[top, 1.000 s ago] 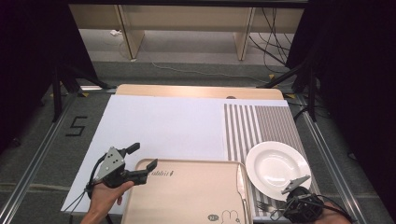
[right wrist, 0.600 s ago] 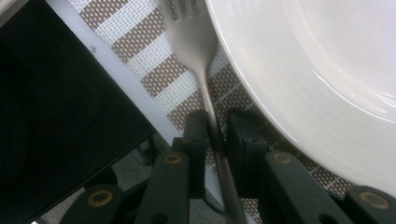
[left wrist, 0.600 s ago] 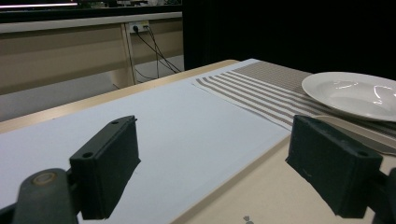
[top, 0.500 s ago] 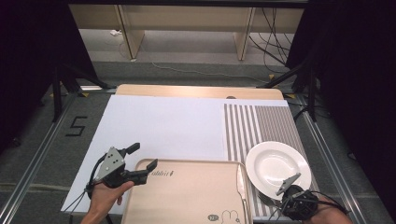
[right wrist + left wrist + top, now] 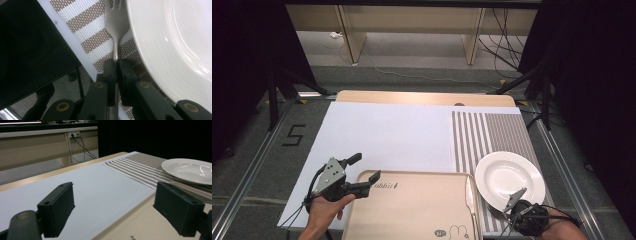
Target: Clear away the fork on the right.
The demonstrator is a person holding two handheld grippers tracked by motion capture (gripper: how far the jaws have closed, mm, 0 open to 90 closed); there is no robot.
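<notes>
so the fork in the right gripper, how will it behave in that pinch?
The fork looks like rigid metal, so it probably won't flex. The right gripper pinches only its thin handle, so it may pivot or slip. Its tines sit beside the plate rim; a swing could clink it.

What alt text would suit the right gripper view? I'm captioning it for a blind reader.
The right tongs are shut on the handle of a metal fork, whose tines point away beside the rim of a white plate. A brown-and-white striped placemat lies beneath, at the table's edge.
</notes>
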